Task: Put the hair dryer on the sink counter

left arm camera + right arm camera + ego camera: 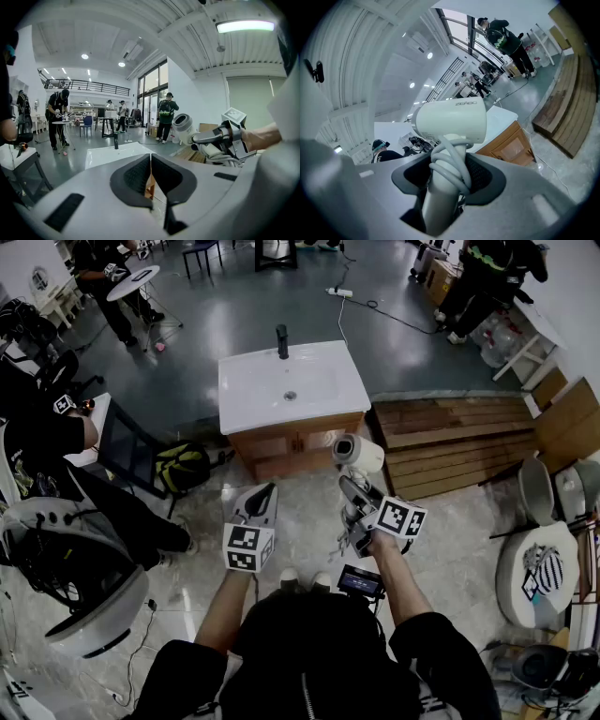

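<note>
A white hair dryer (357, 454) (452, 123) with its cord wound round the handle is held up in the air, short of the sink. My right gripper (357, 498) (449, 180) is shut on its handle, barrel pointing up and left in the right gripper view. The dryer (185, 125) shows at the right of the left gripper view too. The white sink counter (246, 395) (101, 157) with a black tap (282, 341) stands on a wooden cabinet (295, 442) ahead. My left gripper (262, 502) (150, 176) hovers left of the dryer, shut, with nothing in it.
Wooden pallets (459, 442) lie right of the cabinet. A backpack (183, 467) sits on the floor at its left. White toilets and basins (539, 559) crowd the right; a white round fixture (80, 577) is at the left. Several people stand at the back and left.
</note>
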Demonstrator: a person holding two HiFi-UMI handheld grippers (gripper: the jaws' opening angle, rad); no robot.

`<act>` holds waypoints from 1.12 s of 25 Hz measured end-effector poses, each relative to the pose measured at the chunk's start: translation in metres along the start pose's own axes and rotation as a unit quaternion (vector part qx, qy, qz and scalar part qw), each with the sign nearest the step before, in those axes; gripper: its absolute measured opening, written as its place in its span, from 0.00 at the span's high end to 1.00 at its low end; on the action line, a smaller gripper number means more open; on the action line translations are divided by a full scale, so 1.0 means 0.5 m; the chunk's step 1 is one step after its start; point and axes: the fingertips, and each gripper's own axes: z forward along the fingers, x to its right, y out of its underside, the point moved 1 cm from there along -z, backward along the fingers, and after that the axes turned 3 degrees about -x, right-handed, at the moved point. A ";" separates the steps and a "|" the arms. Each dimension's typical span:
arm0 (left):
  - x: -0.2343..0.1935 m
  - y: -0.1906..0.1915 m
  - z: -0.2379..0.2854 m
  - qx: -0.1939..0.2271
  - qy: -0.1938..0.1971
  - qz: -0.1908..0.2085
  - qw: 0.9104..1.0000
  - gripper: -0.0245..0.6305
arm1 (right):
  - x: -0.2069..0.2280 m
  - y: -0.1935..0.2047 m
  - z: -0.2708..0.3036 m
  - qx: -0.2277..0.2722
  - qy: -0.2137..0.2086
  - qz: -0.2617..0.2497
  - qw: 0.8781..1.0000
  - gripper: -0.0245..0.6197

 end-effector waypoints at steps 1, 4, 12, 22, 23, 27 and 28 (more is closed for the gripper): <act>0.001 0.002 -0.002 -0.001 0.001 0.000 1.000 0.94 | -0.001 0.002 0.000 0.000 0.000 -0.001 1.000 0.64; 0.004 0.007 -0.006 -0.004 0.003 0.000 1.000 0.94 | -0.005 0.007 -0.002 0.000 -0.001 -0.002 1.000 0.64; -0.001 0.007 -0.006 -0.002 0.002 0.004 1.000 0.94 | -0.011 -0.001 0.000 0.010 -0.019 -0.008 1.000 0.64; 0.001 0.012 -0.006 -0.004 0.004 0.002 1.000 0.94 | -0.014 -0.001 0.000 0.003 -0.012 -0.036 0.999 0.64; 0.002 0.012 -0.005 -0.004 0.004 0.001 1.000 0.94 | -0.016 -0.003 0.001 0.002 -0.012 -0.039 0.999 0.64; 0.004 0.011 0.005 -0.005 0.003 0.003 1.000 0.94 | -0.020 -0.014 0.001 0.000 -0.015 -0.047 0.999 0.64; 0.004 0.011 0.006 -0.005 0.003 0.004 1.000 0.94 | -0.021 -0.016 0.001 0.000 -0.016 -0.049 0.999 0.64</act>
